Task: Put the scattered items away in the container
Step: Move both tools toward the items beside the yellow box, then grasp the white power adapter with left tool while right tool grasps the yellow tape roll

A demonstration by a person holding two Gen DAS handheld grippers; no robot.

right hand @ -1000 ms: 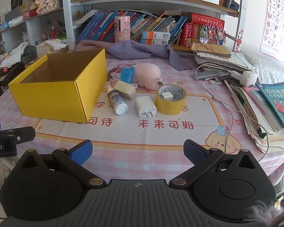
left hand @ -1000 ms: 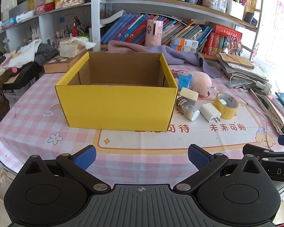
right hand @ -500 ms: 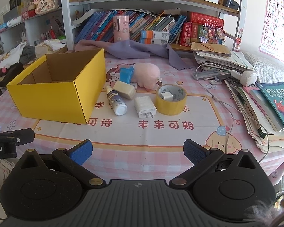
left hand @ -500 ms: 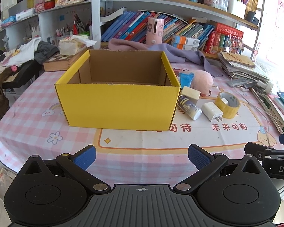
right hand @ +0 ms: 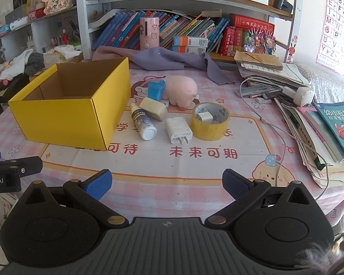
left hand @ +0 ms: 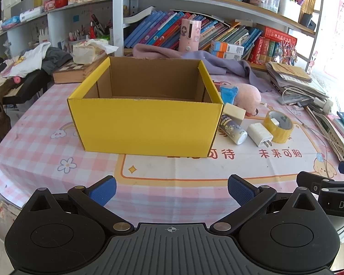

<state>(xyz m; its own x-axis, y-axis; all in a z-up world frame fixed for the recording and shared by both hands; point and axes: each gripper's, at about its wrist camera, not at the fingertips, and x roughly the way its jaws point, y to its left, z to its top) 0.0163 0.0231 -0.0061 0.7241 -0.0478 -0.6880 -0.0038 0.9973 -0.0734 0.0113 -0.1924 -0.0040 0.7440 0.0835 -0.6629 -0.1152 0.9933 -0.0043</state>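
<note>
An open yellow cardboard box (left hand: 146, 123) (right hand: 64, 119) stands on the pink checked tablecloth, nothing visible inside. Right of it lie a small white bottle (right hand: 142, 123), a beige block (right hand: 153, 108), a white plug charger (right hand: 178, 130), a yellow tape roll (right hand: 209, 121) with a small white cube inside, a blue packet (right hand: 156, 89) and a pink plush toy (right hand: 182, 89). The same items show in the left wrist view, among them the bottle (left hand: 232, 129) and tape roll (left hand: 278, 126). My left gripper (left hand: 171, 190) hangs open before the box. My right gripper (right hand: 167, 184) is open, short of the charger.
Stacked papers and books (right hand: 318, 123) with a white cable (right hand: 284, 135) fill the table's right side. A purple cloth (right hand: 172, 60) lies behind the items. Bookshelves (right hand: 172, 29) stand at the back. A chess box and clothes (left hand: 78, 71) sit at far left.
Both grippers have drifted slightly, so the box and items sit a little differently in view. Nothing on the table has moved, and both grippers stay open.
</note>
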